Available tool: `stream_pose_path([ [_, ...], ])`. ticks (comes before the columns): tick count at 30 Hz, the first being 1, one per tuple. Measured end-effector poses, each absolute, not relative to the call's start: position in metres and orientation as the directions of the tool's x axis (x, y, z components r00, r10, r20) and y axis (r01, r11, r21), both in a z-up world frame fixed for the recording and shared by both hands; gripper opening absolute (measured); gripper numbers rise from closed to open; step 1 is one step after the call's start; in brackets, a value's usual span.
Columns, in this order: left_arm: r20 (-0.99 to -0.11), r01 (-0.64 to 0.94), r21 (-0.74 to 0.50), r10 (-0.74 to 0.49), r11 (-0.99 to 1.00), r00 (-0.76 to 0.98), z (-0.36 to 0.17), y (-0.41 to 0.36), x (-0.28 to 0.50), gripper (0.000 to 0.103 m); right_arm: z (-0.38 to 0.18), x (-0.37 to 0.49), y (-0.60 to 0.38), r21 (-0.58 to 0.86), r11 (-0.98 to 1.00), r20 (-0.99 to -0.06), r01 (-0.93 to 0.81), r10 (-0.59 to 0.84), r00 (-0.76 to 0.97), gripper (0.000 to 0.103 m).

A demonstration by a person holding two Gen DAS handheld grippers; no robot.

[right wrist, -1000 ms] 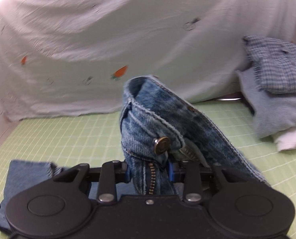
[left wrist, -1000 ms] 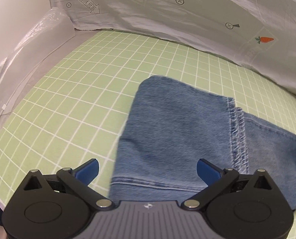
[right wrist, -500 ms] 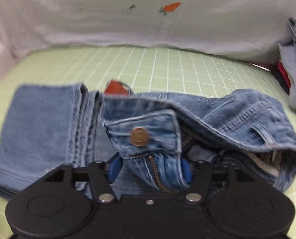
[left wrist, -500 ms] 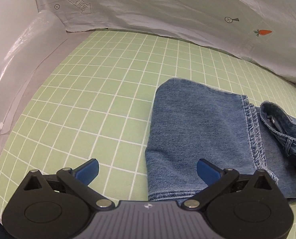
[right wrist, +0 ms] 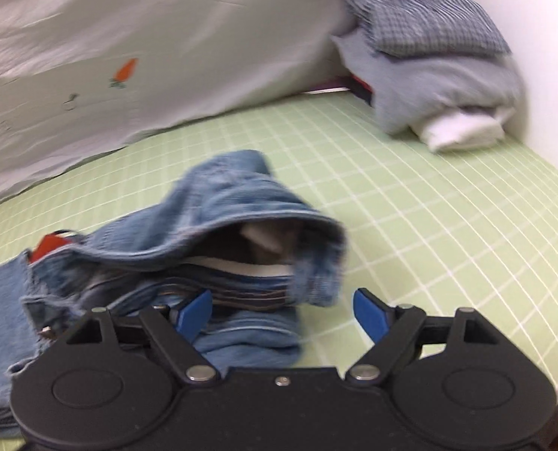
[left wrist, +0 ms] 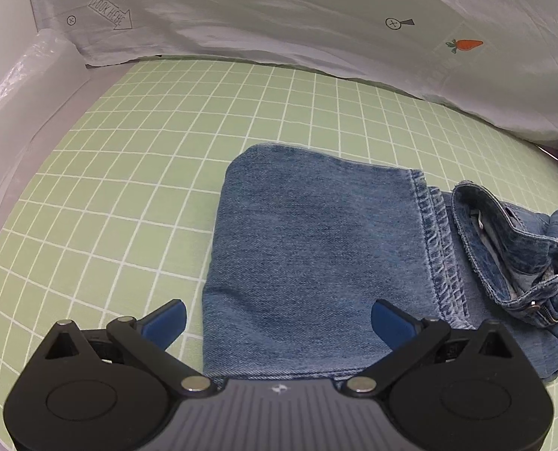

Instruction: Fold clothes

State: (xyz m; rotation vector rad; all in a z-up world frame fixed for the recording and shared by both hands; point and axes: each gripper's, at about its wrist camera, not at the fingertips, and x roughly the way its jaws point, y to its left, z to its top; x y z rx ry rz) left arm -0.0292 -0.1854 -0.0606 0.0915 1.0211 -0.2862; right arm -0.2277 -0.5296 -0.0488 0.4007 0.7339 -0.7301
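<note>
Two grippers are working over one pair of jeans point(left wrist: 309, 255) on the green grid mat point(left wrist: 136, 173), and neither is holding anything. On the left, the left gripper point(left wrist: 279, 317) is hovering with its blue fingers point(left wrist: 166, 319) spread wide, straddling the near edge of the flat folded leg panel without touching it, probably waiting to press or pinch that fold. The hem seam point(left wrist: 435, 248) is running along the panel's right side, and just right of it the waistband point(left wrist: 504, 248) is lying bunched and gaping, so the fold looks only partly made. Over there the right gripper point(right wrist: 282, 314) is also gaping wide, its left finger beside the crumpled waistband with no grip on it. At the far right, a stack of folded clothes point(right wrist: 433, 64) is sitting against the wall, well apart, likely the finished pile.
</note>
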Motion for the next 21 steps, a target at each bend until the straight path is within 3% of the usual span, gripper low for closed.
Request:
stream_pose_path([
  [10,-0.858,0.200,-0.031,-0.129,0.979,0.497,-0.065,-0.187,-0.042,0.103,-0.070,-0.220,-0.593,0.181,0.678,-0.737,0.713,-0.386,0.555,0.079],
  [12,-0.859,0.178,-0.029,-0.115,0.984,0.498,-0.066,-0.182,-0.044,0.103,-0.070,-0.215,-0.600,0.231,0.699,-0.730,0.677,-0.335,0.596,0.050],
  [15,-0.862,0.146,-0.027,-0.097,0.989,0.498,-0.065,-0.175,-0.046,0.103,-0.061,-0.205,-0.599,0.256,0.735,-0.707,0.628,-0.301,0.640,0.025],
  [17,-0.863,0.133,-0.033,-0.095,0.991,0.496,-0.065,-0.170,-0.047,0.103,-0.049,-0.199,-0.595,0.279,0.756,-0.676,0.593,-0.284,0.680,0.015],
  [21,-0.868,0.126,-0.035,-0.092,0.991,0.488,-0.065,-0.163,-0.047,0.103,-0.025,-0.182,-0.583,0.343,0.790,-0.601,0.509,-0.232,0.765,0.011],
])
